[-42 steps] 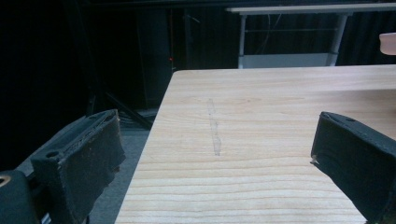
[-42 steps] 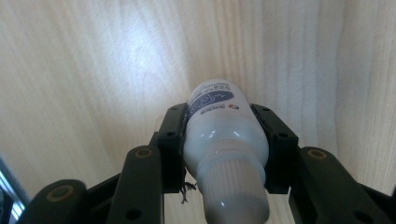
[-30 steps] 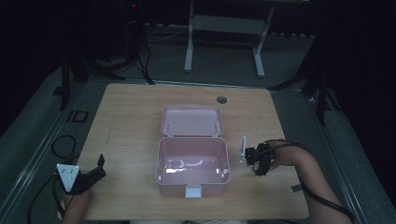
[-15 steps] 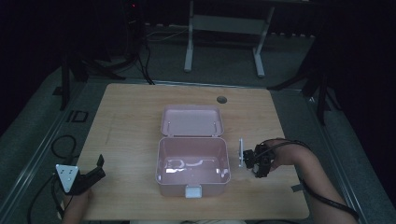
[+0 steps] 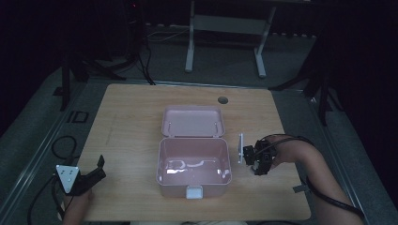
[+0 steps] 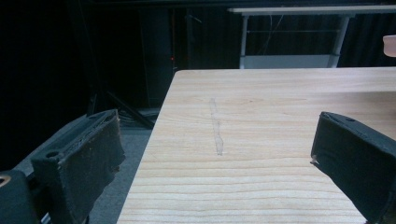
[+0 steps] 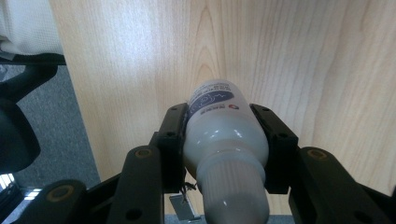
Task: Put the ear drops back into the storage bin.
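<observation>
The pale wood-grain tabletop (image 5: pixel 136 122) carries a pink plastic box (image 5: pixel 193 168) at its middle near the front edge, hinged lid (image 5: pixel 192 122) thrown back, glossy inside. Right of it, the right gripper (image 7: pixel 225 135) clamps a smooth white bottle (image 7: pixel 224 140) with a ribbed cap. At the front-left corner, the left gripper (image 6: pixel 219 154) has its jaws apart, holding nothing.

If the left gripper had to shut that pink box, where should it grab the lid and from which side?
Probably the far edge of the lid, reached from the table's back side. The lid lies flat, folded open behind the pink box, hinged along the box's rear wall, so only that far edge swings free. The left gripper is open.
</observation>
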A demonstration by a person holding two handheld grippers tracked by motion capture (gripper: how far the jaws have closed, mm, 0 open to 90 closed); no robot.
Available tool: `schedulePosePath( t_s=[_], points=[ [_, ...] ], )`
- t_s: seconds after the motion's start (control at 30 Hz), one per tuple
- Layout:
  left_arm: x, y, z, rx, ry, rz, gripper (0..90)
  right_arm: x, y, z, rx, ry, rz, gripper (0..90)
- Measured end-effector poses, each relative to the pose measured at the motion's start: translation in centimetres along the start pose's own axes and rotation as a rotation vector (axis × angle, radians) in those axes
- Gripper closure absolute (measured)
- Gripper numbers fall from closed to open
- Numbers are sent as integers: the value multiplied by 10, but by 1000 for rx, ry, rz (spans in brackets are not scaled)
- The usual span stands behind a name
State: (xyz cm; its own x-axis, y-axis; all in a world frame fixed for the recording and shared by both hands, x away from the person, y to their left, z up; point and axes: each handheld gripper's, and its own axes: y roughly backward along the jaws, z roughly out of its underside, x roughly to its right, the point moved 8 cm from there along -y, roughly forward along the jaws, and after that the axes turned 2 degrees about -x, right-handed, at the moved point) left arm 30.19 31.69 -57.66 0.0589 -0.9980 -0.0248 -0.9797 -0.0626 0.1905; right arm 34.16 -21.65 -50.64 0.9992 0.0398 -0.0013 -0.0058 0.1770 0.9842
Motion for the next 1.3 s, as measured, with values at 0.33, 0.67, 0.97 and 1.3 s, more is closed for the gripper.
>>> schedulePosePath(
  t_s=[0.33, 0.67, 0.97, 1.3],
  points=[
    [0, 0, 0, 1, 1, 0, 24, 0, 32, -9, 19, 3, 28, 594],
    [0, 0, 0, 0, 0, 1, 24, 0, 54, -22, 10, 5, 53, 594],
    [0, 0, 0, 0, 1, 1, 24, -5, 67, -44, 38, 44, 57, 594],
    [0, 0, 0, 1, 0, 3, 24, -9, 76, -76, 71, 97, 65, 594]
  ],
)
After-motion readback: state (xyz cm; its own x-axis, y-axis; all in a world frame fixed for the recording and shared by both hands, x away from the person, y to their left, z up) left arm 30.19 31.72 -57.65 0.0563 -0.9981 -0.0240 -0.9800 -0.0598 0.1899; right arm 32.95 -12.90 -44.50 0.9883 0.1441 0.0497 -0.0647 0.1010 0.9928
